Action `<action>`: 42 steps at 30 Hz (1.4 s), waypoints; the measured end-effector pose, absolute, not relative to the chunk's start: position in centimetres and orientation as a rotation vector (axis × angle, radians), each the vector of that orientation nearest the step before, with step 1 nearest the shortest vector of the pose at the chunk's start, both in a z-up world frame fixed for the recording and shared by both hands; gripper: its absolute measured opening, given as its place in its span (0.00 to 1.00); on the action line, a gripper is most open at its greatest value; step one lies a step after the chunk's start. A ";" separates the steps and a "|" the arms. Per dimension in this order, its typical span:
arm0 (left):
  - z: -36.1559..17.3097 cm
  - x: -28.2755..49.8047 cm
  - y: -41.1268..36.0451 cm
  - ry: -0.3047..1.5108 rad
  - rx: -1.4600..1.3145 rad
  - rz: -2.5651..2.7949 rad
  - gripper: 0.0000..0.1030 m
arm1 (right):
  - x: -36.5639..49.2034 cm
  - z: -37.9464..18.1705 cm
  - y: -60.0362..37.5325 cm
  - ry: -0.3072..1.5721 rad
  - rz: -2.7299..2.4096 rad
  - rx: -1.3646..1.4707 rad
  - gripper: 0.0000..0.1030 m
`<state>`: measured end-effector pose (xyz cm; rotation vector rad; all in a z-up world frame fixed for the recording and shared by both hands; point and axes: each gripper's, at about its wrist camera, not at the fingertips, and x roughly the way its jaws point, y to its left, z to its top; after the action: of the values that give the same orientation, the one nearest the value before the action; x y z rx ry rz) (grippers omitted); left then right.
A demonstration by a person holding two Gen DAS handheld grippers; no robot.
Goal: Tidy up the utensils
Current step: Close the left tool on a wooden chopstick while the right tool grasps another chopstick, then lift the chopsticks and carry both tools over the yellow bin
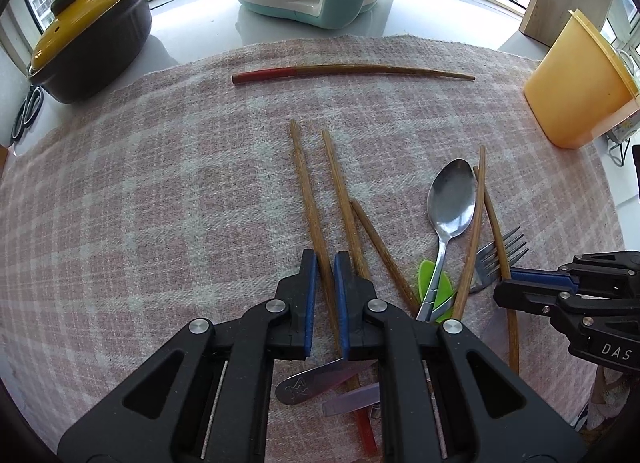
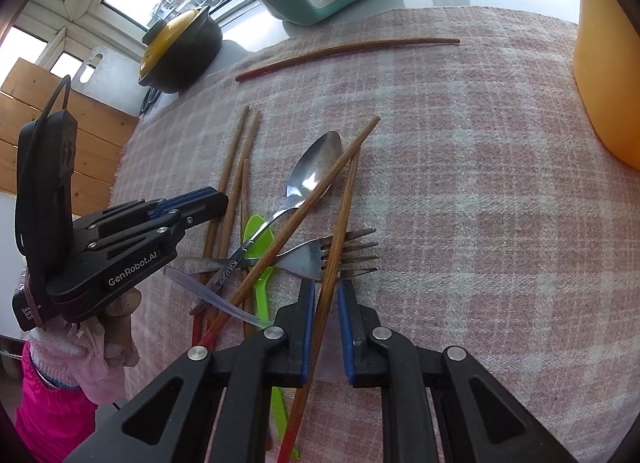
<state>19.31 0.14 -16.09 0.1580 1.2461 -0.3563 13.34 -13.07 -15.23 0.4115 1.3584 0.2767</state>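
Left wrist view: a wooden chopstick [image 1: 316, 231] is clamped by the nearly closed left gripper [image 1: 325, 259] on the plaid cloth [image 1: 140, 203]. Another chopstick [image 2: 340, 219], lying over the fork [image 2: 320, 255], is pinched by the right gripper [image 2: 325, 287].

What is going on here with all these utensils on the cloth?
A person holds a gripper in each hand over a jumble of utensils on a checked cloth. The left gripper is shut on one wooden chopstick; the right gripper is shut on another chopstick that lies across a fork. A metal spoon, a green plastic utensil and more chopsticks lie tangled between them. One red-ended chopstick lies apart, farther back.
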 end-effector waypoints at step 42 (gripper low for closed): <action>-6.5 16.5 5.0 1.009 -0.056 -0.269 0.04 | 10.8 -8.9 -18.6 1.218 0.288 0.397 0.04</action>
<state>16.51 5.00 -6.50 -0.0562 1.0088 -0.2686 10.84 -18.60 -8.89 0.3971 1.2183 0.2876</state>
